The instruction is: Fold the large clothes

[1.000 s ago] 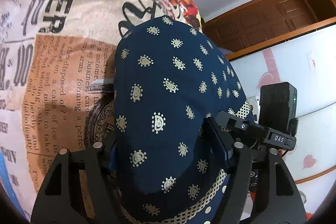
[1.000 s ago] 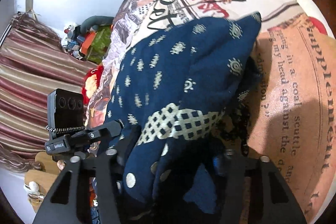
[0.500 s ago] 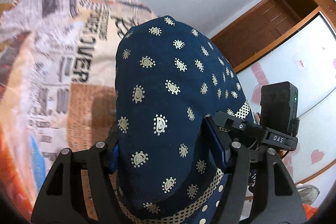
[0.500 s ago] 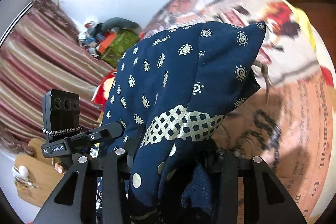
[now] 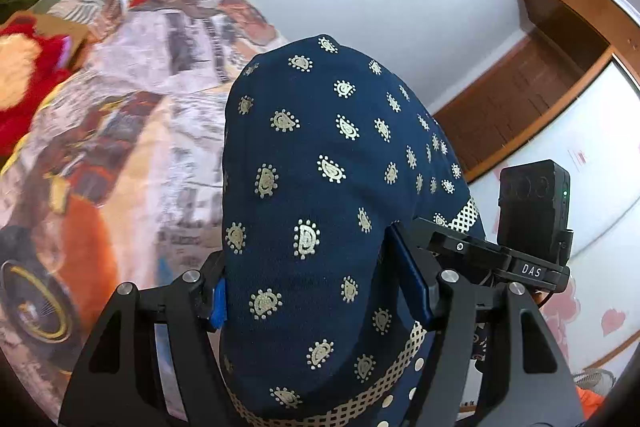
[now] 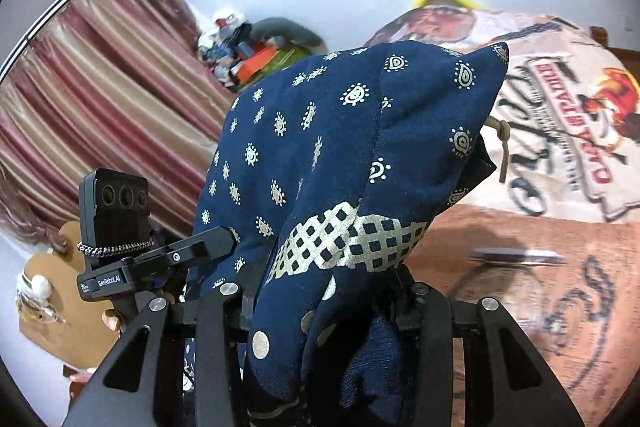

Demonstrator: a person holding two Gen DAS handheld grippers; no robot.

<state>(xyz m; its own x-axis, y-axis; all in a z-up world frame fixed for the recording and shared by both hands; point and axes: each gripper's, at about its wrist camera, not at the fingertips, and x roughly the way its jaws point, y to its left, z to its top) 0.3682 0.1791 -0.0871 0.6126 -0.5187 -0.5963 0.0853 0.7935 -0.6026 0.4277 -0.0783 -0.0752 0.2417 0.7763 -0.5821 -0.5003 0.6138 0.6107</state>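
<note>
A large navy garment with a cream paisley print and a checked cream band fills both views. In the left wrist view the garment [image 5: 320,195] bulges up between the fingers of my left gripper [image 5: 316,291], which is shut on it. In the right wrist view the same garment [image 6: 340,155] drapes over my right gripper [image 6: 324,307], which is shut on a bunched fold; a beige drawstring [image 6: 503,147] hangs from its right edge. The fingertips of both grippers are hidden by cloth. Both grippers are held well above the bed.
A bed with a newspaper-print cover [image 5: 132,147] [image 6: 560,227] lies below. A red plush toy [image 5: 24,75] sits at its left. Striped curtains [image 6: 100,87], a clutter pile [image 6: 248,55], a wooden door [image 5: 520,95] and a white wardrobe [image 5: 600,155] surround it.
Both grippers have risen and tilted up with the garment; more wall and ceiling shows and the bed looks farther away. The grips are unchanged.
</note>
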